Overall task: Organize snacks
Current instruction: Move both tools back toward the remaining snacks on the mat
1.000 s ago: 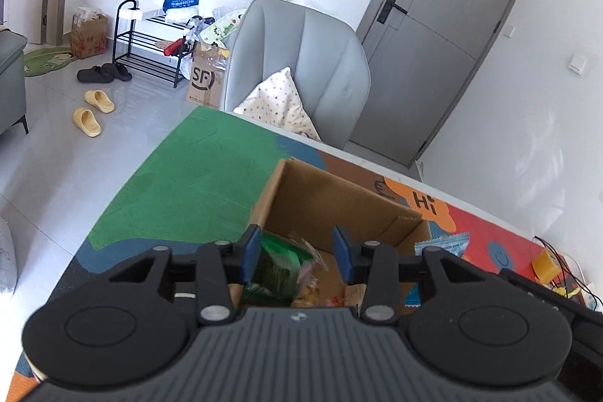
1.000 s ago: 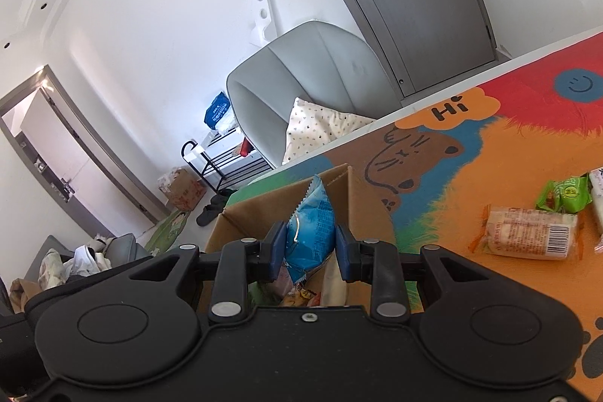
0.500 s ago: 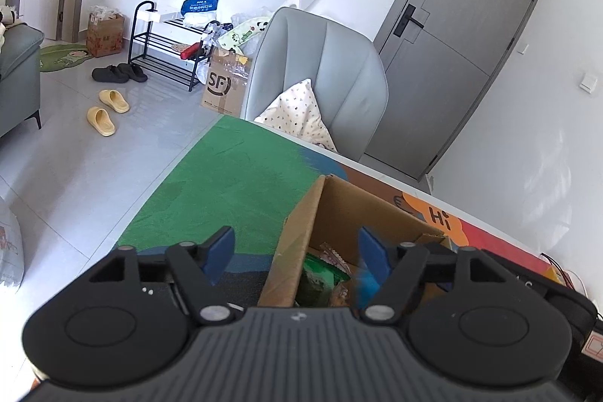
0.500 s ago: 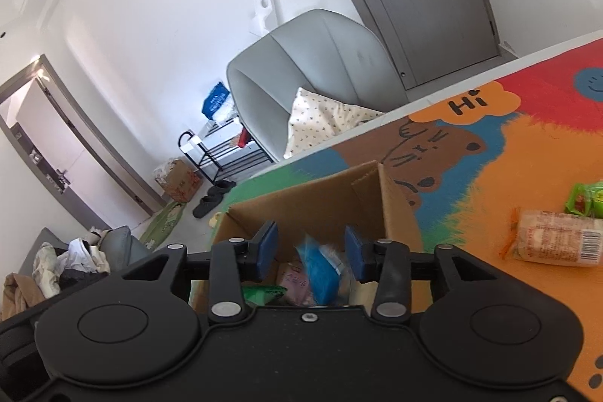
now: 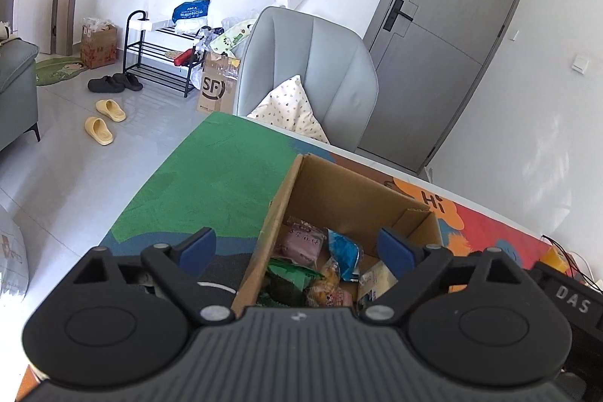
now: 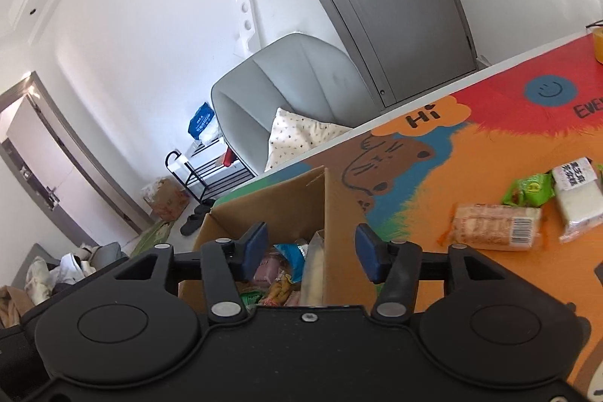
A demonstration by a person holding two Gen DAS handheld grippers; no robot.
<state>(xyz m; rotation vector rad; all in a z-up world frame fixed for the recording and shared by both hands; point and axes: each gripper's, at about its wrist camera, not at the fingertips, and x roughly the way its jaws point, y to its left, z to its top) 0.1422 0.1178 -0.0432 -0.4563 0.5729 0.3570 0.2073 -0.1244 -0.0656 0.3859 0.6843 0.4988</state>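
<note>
Your left tongs (image 5: 297, 247) and right tongs (image 6: 311, 253) both hang over the cardboard box (image 5: 350, 191), jaws opening and gripping nothing, with the box's near wall rising between your right tongs. The blue snack packet (image 5: 343, 251) lies loose in the box among other wrappers, below and between your left tongs. Beyond on the colourful tabletop (image 6: 452, 176), three wrapped snacks (image 6: 497, 225) lie well apart from the box, a grey armchair (image 5: 309, 70) behind.

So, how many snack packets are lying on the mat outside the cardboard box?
3, right of the cardboard box: a tan packet, a green packet behind it, a white packet furthest right. More may lie beyond the frame.
</note>
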